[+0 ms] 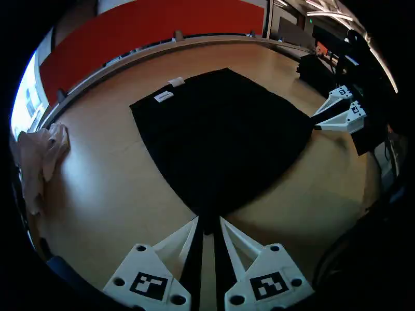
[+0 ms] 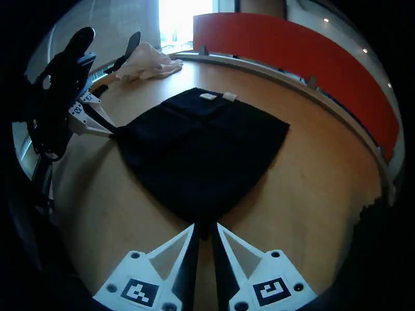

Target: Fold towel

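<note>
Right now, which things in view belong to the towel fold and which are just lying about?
Job:
- black towel, spread flat on the table
- left tongs, shut on a towel corner
- right tongs, shut on another corner

Lying about:
- pale crumpled cloth at the table edge
- red panel behind the table
</note>
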Demonstrator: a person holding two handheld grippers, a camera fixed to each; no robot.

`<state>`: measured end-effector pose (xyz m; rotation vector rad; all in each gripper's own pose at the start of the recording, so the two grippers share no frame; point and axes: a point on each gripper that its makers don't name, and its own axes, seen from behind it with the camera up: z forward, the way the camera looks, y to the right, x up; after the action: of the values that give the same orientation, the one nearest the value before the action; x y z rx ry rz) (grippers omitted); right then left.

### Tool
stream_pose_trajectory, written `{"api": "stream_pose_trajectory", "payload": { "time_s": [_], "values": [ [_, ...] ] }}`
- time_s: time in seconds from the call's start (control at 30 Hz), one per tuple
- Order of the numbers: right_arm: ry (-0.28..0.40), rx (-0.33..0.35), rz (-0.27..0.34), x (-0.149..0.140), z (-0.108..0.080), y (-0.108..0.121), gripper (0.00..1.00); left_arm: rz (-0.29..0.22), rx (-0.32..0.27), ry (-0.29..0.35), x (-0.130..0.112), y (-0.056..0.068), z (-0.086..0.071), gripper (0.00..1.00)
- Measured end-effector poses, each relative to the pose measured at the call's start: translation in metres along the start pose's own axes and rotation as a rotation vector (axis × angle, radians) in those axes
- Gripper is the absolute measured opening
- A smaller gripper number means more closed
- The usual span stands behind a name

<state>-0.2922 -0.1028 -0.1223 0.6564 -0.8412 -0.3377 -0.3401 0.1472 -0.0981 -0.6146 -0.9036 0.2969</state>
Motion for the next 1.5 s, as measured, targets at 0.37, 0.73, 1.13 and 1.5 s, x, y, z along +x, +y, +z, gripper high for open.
{"api": "stream_pose_trajectory", "payload": {
  "time_s": [0.37,0.73,1.13,1.5],
  "values": [
    [0.059,-0.013,0.011,0.023,-0.024,0.006,0.16,-0.031,0.009,0.03,0.016,0.003,-0.02,0.12],
    [0.121,-0.028,-0.013,0.056,-0.061,0.007,0.16,-0.067,0.021,0.075,0.043,0.005,-0.058,0.12],
    [0.164,-0.031,-0.021,0.083,-0.099,0.002,0.16,-0.097,0.029,0.093,0.063,0.01,-0.095,0.12],
    [0.168,-0.023,-0.018,0.086,-0.122,-0.008,0.16,-0.101,0.025,0.105,0.074,0.013,-0.116,0.12]
  ]
}}
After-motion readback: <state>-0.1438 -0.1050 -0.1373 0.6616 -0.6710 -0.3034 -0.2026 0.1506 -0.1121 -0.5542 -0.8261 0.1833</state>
